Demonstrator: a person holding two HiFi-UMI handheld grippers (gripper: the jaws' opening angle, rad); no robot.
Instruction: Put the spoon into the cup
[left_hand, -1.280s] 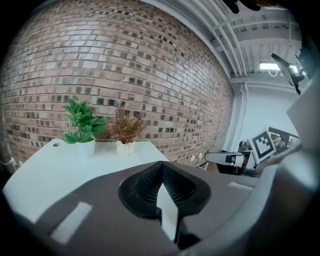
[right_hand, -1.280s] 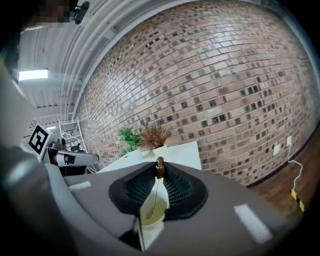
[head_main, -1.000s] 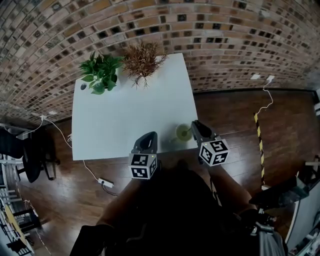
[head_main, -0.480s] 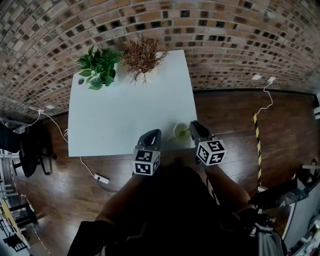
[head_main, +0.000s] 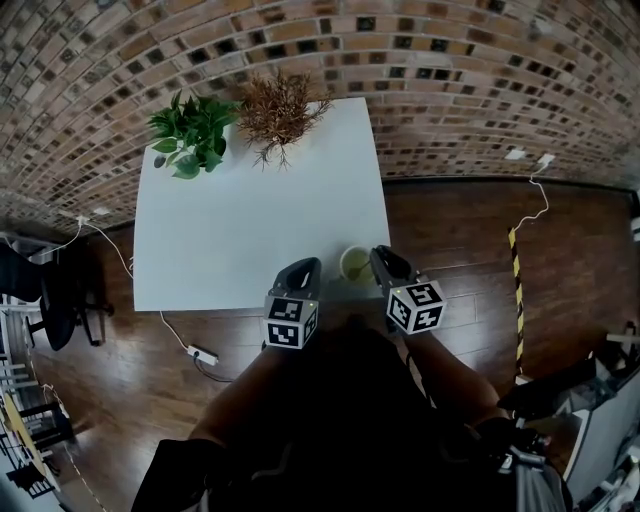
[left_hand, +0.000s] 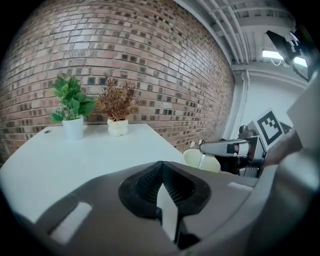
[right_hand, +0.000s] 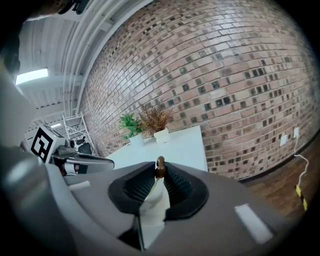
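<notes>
Right gripper (head_main: 379, 259) has sunk slightly over the cup (head_main: 354, 264) at the worktop (head_main: 250, 220) near edge. Its jaws are opening but still pinch the spoon (right_hand: 160, 168) by its brown handle tip. Left gripper (head_main: 305, 268) closed, empty, also lower.

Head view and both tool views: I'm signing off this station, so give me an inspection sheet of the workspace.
Surface: white rectangular table.
Job's things: pale green round cup at the near right corner; thin brown-tipped spoon hangs into it.
Clutter: green leafy plant and dry brown plant, both in white pots, at the far edge.
Tools: left tool shut, nothing in it; right tool pinches the spoon, jaws opening.
Cables: white cable and power strip on the floor.
Surroundings: brick wall, dark wooden floor.
</notes>
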